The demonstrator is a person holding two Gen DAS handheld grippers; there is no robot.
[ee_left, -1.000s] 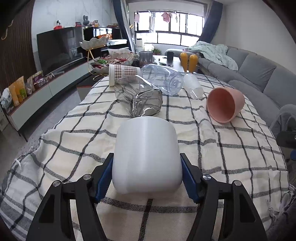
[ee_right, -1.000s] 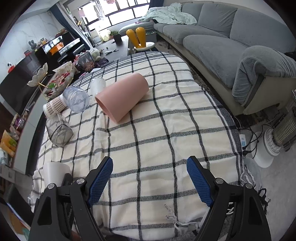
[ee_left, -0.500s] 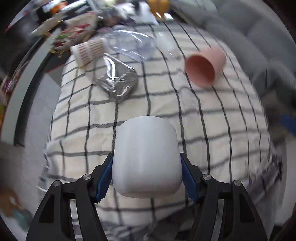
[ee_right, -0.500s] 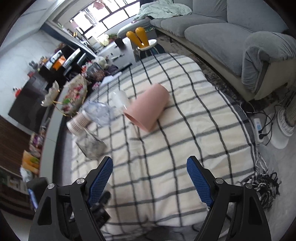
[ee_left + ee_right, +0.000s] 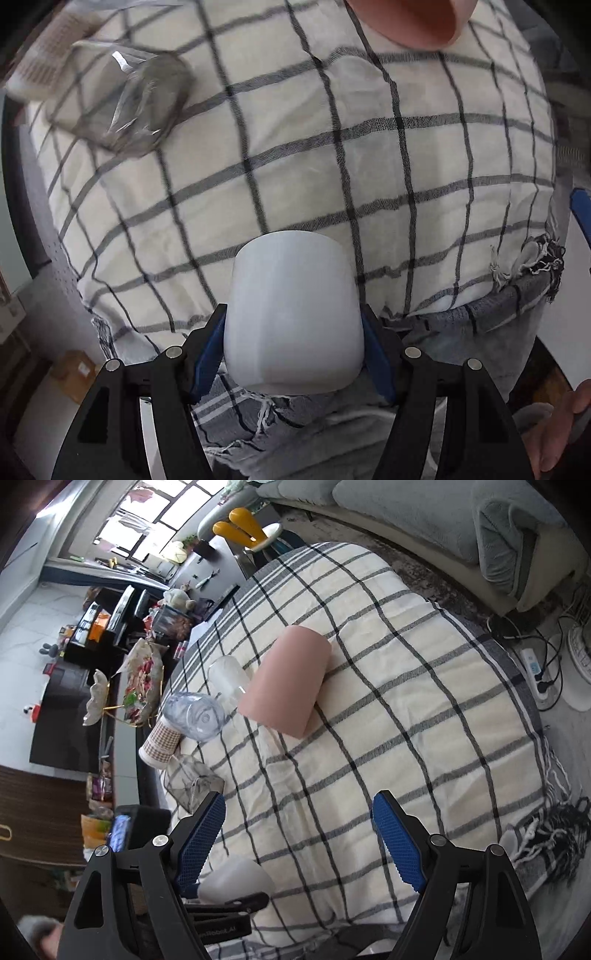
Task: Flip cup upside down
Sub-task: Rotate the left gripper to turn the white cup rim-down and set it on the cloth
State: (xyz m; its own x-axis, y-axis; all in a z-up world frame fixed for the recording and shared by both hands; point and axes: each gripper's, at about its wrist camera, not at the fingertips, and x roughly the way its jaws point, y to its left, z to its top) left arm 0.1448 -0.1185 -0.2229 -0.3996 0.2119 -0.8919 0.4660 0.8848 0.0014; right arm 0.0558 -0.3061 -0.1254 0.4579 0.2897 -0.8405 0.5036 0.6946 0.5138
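Left gripper [image 5: 293, 350] is clamped on the white cup [image 5: 293, 314], blue pads squeezing its two sides low on the body. The cup is lifted off the checked tablecloth [image 5: 332, 166], over the near edge of the table where the fringe hangs.

Right gripper [image 5: 299, 834] has its jaws wide apart, nothing between them, hovering over the near part of the cloth.

Risks, as judgement:
- The cup wall looks smooth and curved and the pads grip only a narrow band, so rotating it could let it slip or pivot in the pads.
- The cup is at the table edge; a drop here likely goes to the floor, not the cloth.
- If it is set down on rumpled cloth or fringe, the rim may sit tilted and tip.
- A swing toward the far side could knock the crumpled clear cup [image 5: 125, 107] or the pink cup [image 5: 410, 22], both lying on their sides.

View differences: the left wrist view shows pad contact, but the cup mouth is hidden. The right wrist view shows the whole table layout, including the pink cup [image 5: 286, 686], a clear bottle [image 5: 195, 716] and a checked paper cup [image 5: 160, 742] near the far left edge, with only a sliver of the white cup [image 5: 236, 882].
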